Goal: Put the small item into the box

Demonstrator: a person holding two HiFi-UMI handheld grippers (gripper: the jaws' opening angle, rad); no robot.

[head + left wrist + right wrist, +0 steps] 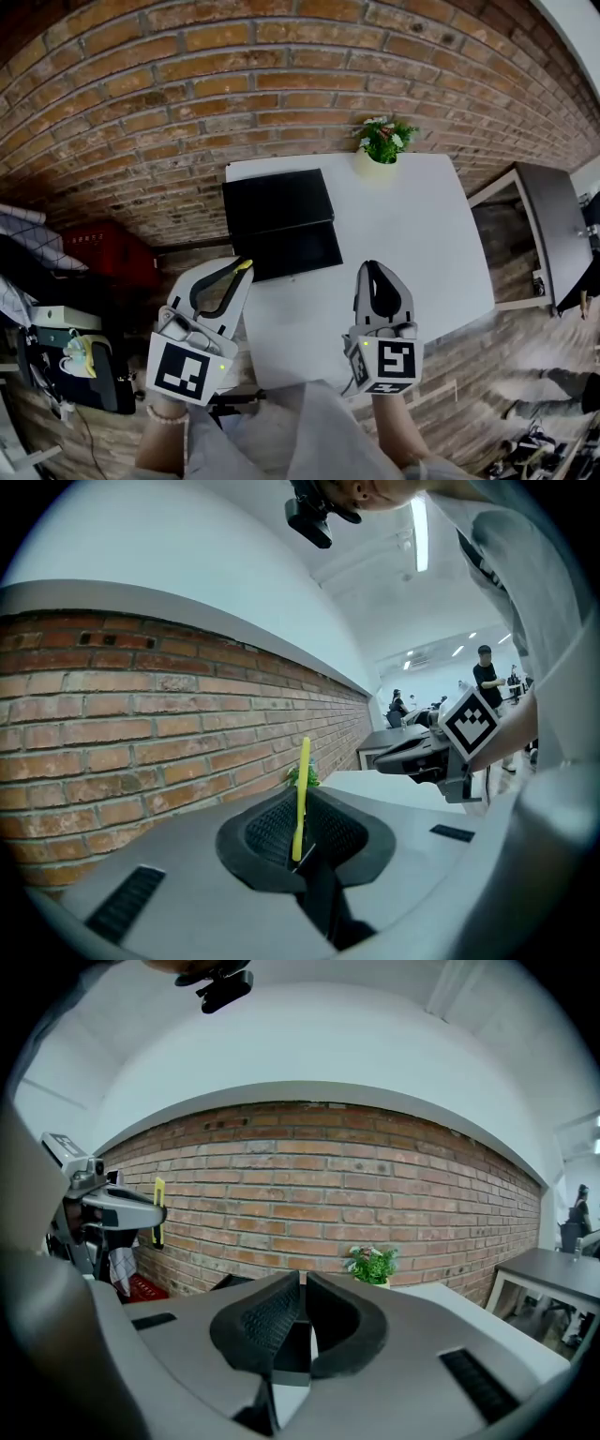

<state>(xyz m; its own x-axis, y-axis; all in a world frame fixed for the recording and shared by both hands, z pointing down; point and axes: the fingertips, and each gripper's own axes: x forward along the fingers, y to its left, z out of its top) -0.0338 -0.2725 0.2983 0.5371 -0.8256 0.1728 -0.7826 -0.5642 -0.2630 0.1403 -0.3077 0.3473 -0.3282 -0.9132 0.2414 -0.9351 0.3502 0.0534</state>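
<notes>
1. The left gripper (234, 272) sits in the lower left of the head view. Its jaws are pinched on a thin yellow strip (301, 799), which stands upright between the ribbed pads with most of its length above them.
2. The right gripper (373, 270) hangs at lower centre over the white table (403, 234). Its jaws are drawn together with nothing between them.
3. The flat black box (281, 225) lies at the table's upper left, below the brick wall (187, 112) and left of the small green potted plant (382, 141). It shows as two dark panels, probably a lid folded back from a tray, though the head view is too small to be sure.
4. The strip's tip is just beside the box's lower left corner and is not yet over it.
5. To finish the carry well, I judge the left gripper should move up and right in the frame until the strip is over the nearer dark panel. It should then lower before the jaws part, as so light a strip could flutter past the rim.
6. The right gripper is best kept clear of the box.
</notes>
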